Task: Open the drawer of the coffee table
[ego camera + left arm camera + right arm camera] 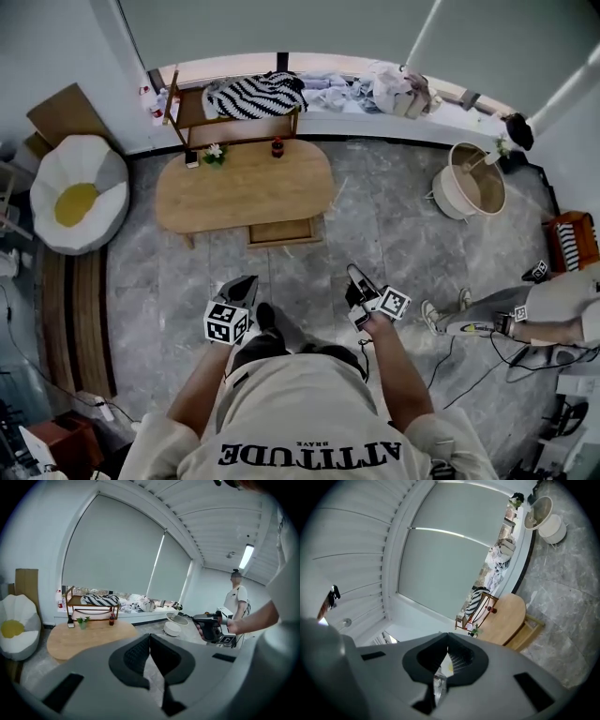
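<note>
While person stands well back on marble floor (394,234), oval wooden bench (244,183) sits ahead near window ledge.
Drawer (279,231) juts from bench's near edge; judged already open.
Left tool (246,284), right tool (356,277): both clenched, empty, well apart from drawer.
Risk: walking forward, foot knocks protruding drawer, jolting bench; small dark bottle (277,147) and potted plant (215,152) topple.

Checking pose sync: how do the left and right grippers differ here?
Left gripper sits level, its view showing the coffee table upright; right gripper is rolled, its view tilted sideways. Left's view catches the right gripper; right's shows no left. Both shut, short of the table.
</note>
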